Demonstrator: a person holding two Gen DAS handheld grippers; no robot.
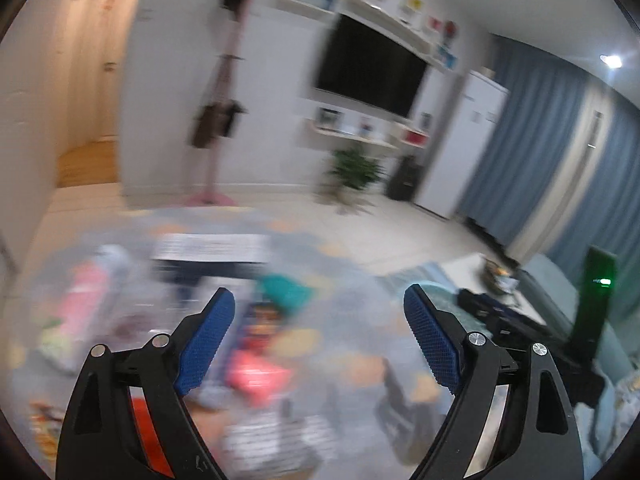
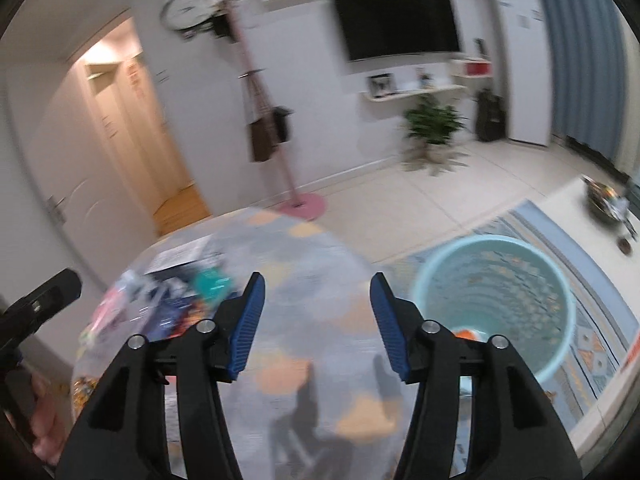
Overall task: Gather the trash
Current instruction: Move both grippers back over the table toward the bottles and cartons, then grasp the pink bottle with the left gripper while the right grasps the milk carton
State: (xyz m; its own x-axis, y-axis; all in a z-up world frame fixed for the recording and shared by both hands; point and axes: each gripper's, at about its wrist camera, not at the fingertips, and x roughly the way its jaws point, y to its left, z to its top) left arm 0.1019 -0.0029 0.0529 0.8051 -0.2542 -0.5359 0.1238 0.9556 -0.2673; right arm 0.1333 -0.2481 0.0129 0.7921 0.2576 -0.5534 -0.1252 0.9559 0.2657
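Observation:
Both views are blurred by motion. My left gripper is open and empty above a table with a grey and orange patterned cloth. Several pieces of trash lie on it: a pink and red wrapper, a teal piece, a pink packet. My right gripper is open and empty over the same cloth; the trash pile lies to its left. A light blue bin stands on the floor to the right, with an orange scrap inside.
A dark box with a white top sits at the table's far side. The other gripper shows at the right of the left view. A pink coat stand, a potted plant, a patterned rug and a low white table stand around.

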